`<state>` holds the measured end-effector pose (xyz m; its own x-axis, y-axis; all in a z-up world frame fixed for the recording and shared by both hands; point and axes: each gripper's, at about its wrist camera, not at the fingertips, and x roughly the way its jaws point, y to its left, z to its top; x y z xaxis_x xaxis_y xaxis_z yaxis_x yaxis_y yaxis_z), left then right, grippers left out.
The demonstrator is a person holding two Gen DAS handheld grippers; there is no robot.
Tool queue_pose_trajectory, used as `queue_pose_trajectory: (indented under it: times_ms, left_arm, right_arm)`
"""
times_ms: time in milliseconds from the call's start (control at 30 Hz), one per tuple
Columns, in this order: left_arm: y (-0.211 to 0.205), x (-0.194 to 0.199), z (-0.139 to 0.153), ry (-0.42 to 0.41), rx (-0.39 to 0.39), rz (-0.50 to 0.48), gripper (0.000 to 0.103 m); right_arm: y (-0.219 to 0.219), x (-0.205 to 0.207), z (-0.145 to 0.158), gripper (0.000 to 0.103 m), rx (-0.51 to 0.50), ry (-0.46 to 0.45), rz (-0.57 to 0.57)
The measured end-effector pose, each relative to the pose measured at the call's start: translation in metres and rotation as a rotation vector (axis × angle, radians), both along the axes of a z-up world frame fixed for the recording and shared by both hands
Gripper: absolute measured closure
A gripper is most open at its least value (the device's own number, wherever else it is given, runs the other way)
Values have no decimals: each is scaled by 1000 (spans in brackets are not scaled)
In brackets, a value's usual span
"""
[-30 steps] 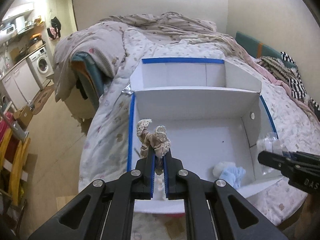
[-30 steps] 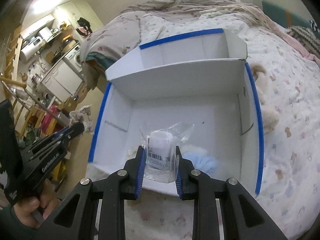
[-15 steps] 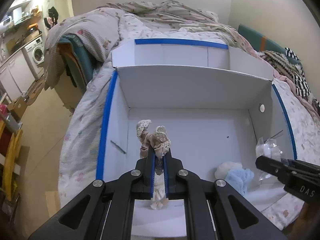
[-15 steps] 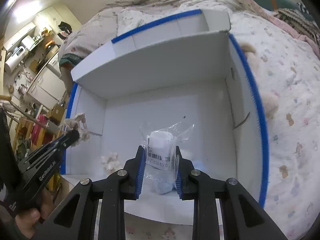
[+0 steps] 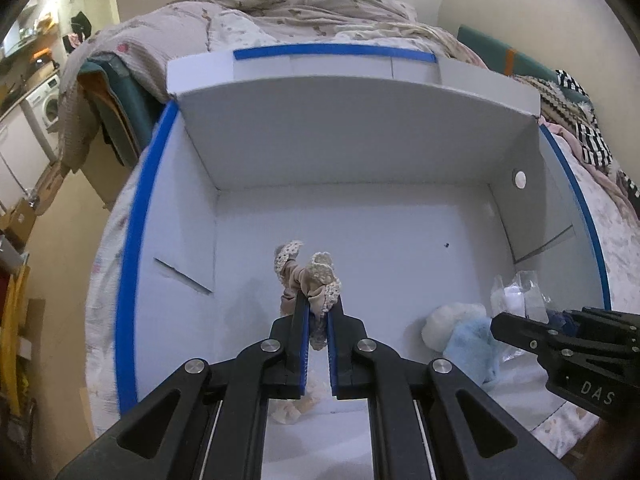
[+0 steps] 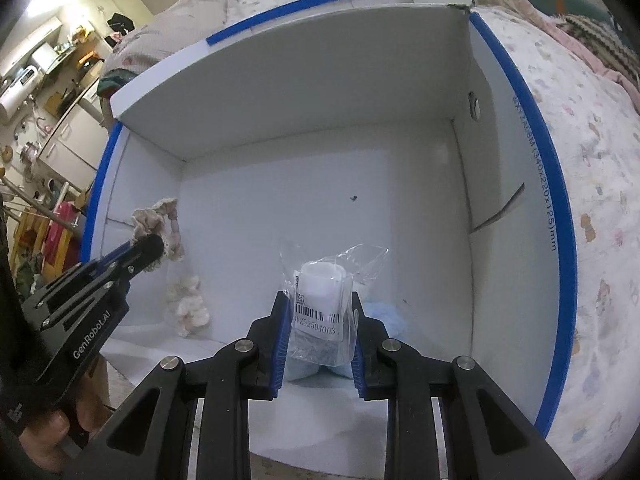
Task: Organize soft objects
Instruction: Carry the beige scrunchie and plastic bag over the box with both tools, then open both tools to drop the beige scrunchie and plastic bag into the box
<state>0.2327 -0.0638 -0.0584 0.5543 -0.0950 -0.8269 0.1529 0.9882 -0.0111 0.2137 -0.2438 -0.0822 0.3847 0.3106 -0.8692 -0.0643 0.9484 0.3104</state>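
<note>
A white box [image 5: 360, 152] [image 6: 304, 92] with blue-taped rims lies open on the bed. My left gripper [image 5: 318, 308] is shut on a beige lace-trimmed scrunchie [image 5: 308, 280] [image 6: 156, 220], hanging over the box's left half. My right gripper [image 6: 318, 304] [image 5: 496, 322] is shut on a clear plastic bag with a white roll and a barcode label [image 6: 320, 296] [image 5: 516, 296], low over the box's right front. A light blue fluffy item [image 5: 470, 344] [image 6: 384, 316] and a white puff [image 5: 438, 320] lie on the box floor. A cream scrunchie [image 6: 188, 304] lies at the front left.
The box sits on a floral bedspread [image 6: 600, 200]. Crumpled quilts [image 5: 280, 12] pile behind it, striped clothes [image 5: 592, 136] to the right. A washing machine [image 5: 48, 108] and kitchen units stand beyond the bed's left side. A hand [image 6: 44, 436] grips the left tool.
Both grippers have sunk down toward the box, which now fills each view. Each keeps its grip on its item.
</note>
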Motion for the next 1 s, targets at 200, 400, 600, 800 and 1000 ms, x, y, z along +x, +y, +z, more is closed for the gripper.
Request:
queue_pose_trajectory:
  times_ms: [200, 400, 600, 800, 1000]
  left_arm:
    - [-2, 0, -7, 17, 14, -8, 95]
    - [-1, -2, -8, 32, 28, -2, 85]
    - [-1, -6, -1, -3, 49, 9, 48]
    - [0, -8, 7, -30, 73, 23, 35]
    - [4, -6, 10, -39, 89, 51, 34]
  right_arm:
    - [1, 2, -4, 75, -11, 15, 1]
    - [4, 7, -4, 75, -7, 18, -1]
    - [2, 7, -4, 72, 2, 17, -7]
    - [-1, 6, 1, 34, 19, -8, -27]
    - [-3, 6, 8, 13, 60, -29, -37]
